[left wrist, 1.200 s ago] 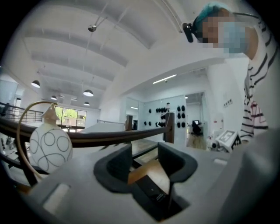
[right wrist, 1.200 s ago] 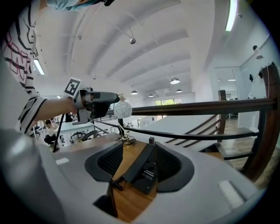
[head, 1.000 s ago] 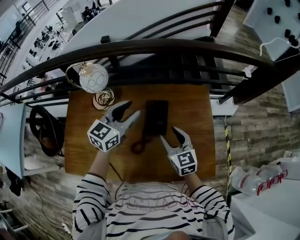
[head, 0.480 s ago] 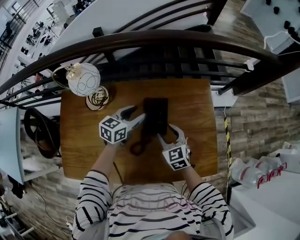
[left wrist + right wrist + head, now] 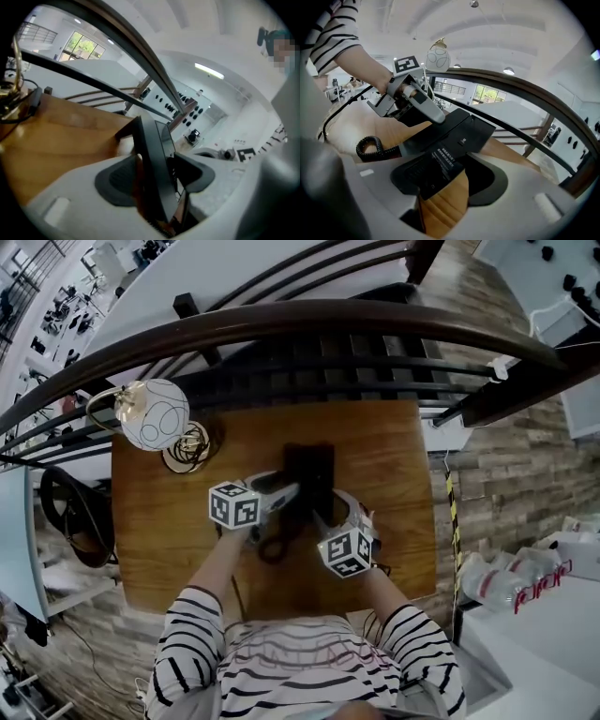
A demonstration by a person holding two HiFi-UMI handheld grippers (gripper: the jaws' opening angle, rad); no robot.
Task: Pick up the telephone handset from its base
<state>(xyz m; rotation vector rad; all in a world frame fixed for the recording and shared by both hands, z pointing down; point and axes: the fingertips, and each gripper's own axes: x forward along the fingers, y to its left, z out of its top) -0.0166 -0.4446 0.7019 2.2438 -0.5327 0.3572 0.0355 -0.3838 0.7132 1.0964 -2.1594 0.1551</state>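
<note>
Left gripper [image 5: 157, 176]: jaws wide, just been opening; the black phone's left side stands edge-on between the pads [image 5: 119, 180], with a sliver of wood showing beside the left pad. Contact with either pad cannot be told, and nothing is lifted. Marker cube toward the person, tips on the phone's left flank. Right gripper [image 5: 454, 180]: jaws wide, straddling the phone's near corner; a printed black label lies over the left pad, bare wood fills the rest of the gap, and the right pad stands clear. Handset [image 5: 426, 138]: dark bar, seated along the left side of the base [image 5: 480, 129], under the left gripper's tips. Cord [image 5: 370, 147]: black, coiled, lying on the wood just left of the phone's near end, between the two grippers in the head view. Table [image 5: 159, 521]: brown wood, rectangular; the phone sits near its middle, long axis running away from the person. Lamp [image 5: 153, 415]: white globe with line markings, at the table's far left corner, well apart from the phone, with a gold ring just beside it. Railing [image 5: 281, 322]: dark curved bars, beyond the far edge of the table. Sleeves [image 5: 183, 643]: black-and-white stripes, both forearms reaching in from the near edge.
</note>
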